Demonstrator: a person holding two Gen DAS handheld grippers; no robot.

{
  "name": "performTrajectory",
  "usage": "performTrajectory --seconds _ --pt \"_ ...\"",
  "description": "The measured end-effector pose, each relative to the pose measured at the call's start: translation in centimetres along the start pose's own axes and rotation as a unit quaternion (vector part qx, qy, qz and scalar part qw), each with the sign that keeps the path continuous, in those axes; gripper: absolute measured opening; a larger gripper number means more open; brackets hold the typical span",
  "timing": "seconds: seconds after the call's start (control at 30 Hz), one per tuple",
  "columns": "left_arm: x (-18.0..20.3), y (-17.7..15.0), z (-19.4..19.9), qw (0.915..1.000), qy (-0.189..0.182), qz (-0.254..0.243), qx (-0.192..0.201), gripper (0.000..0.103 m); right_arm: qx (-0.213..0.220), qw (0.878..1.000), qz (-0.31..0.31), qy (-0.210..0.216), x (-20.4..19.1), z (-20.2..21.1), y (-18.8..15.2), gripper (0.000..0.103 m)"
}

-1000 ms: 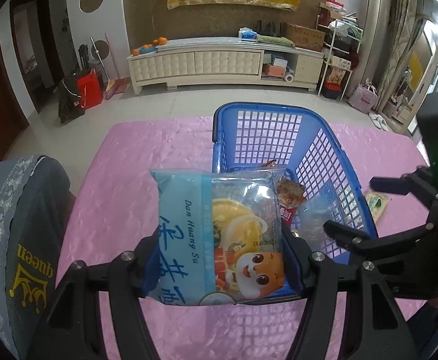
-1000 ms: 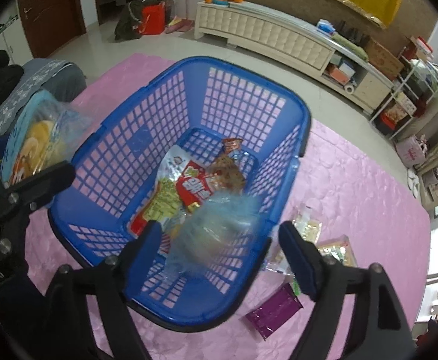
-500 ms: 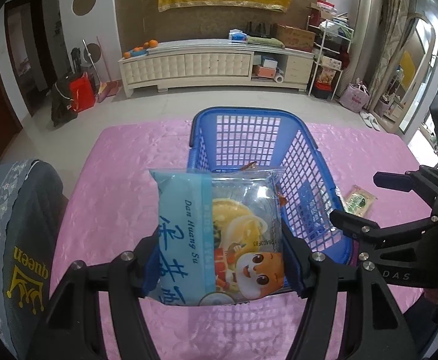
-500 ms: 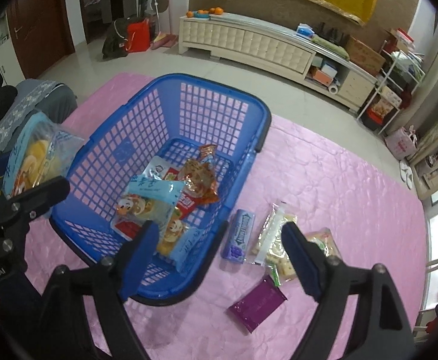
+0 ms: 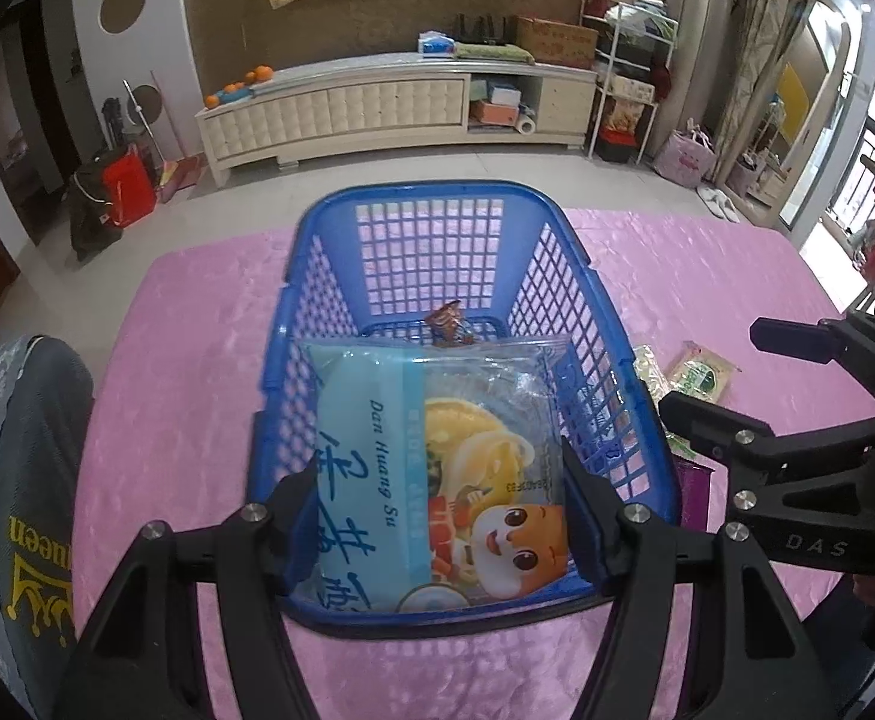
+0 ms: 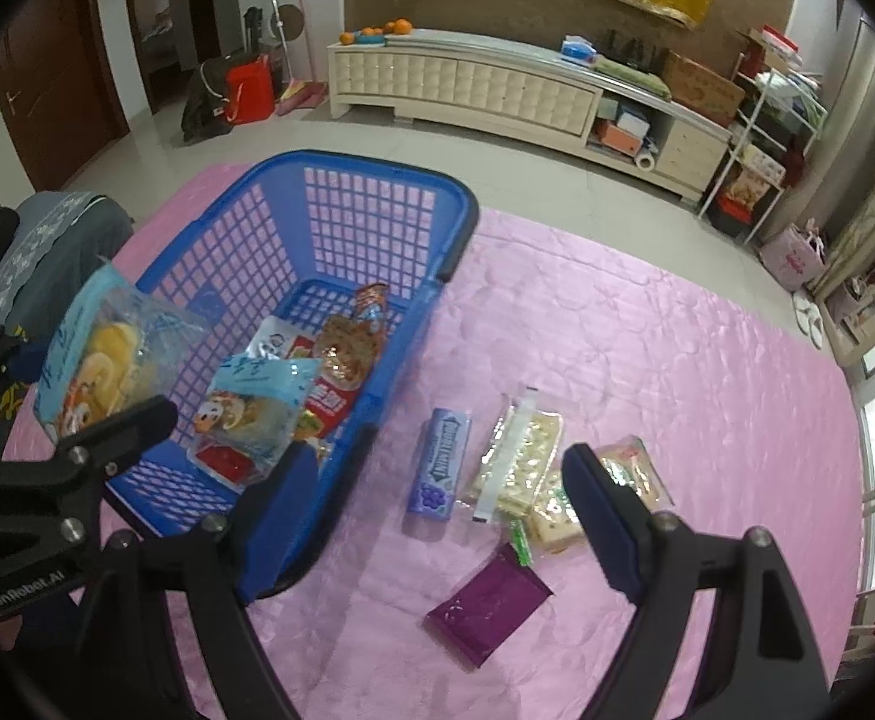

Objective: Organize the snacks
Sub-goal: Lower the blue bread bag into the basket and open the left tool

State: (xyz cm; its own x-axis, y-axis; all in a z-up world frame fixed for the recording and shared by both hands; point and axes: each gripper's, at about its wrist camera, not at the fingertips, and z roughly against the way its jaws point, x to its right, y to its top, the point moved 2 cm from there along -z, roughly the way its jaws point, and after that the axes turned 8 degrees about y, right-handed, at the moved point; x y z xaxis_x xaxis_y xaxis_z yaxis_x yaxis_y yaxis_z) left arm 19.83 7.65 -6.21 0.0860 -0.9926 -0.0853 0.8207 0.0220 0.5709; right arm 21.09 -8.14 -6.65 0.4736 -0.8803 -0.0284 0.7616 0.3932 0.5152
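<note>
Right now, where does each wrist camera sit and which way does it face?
Left wrist: on the left gripper, angled down over the blue basket; its jaws clamp a light-blue snack bag; the right gripper shows at the side.
Right wrist: on the right gripper, angled down at loose snacks on the pink cloth; jaws open, empty.
Shared: basket, held bag, pink cloth, white cabinet.

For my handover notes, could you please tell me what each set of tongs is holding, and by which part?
The left tongs grip the light blue snack packet by its two side edges, near its lower end. The right tongs hold nothing.
</note>
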Motion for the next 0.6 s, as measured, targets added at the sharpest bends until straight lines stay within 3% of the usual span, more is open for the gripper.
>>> performTrajectory --seconds 0.3,0.37,0.6 --pt "1.6 0.4 -2.3 0.9993 -0.022 -0.007 -0.029 0.065 0.001 1.0 -0.022 -0.001 2.1 -0.2 -0.2 0.087" --pt "1.8 0.3 -2.6 0.9991 -0.025 -0.011 -0.032 0.07 0.002 1.0 -0.028 0.002 2.4 0.0 -0.3 0.087" --pt "1.4 0.4 0.4 0.9995 -0.031 -0.002 -0.001 0.078 0.016 0.999 -0.035 0.0 2.5 1.9 -0.4 0.087"
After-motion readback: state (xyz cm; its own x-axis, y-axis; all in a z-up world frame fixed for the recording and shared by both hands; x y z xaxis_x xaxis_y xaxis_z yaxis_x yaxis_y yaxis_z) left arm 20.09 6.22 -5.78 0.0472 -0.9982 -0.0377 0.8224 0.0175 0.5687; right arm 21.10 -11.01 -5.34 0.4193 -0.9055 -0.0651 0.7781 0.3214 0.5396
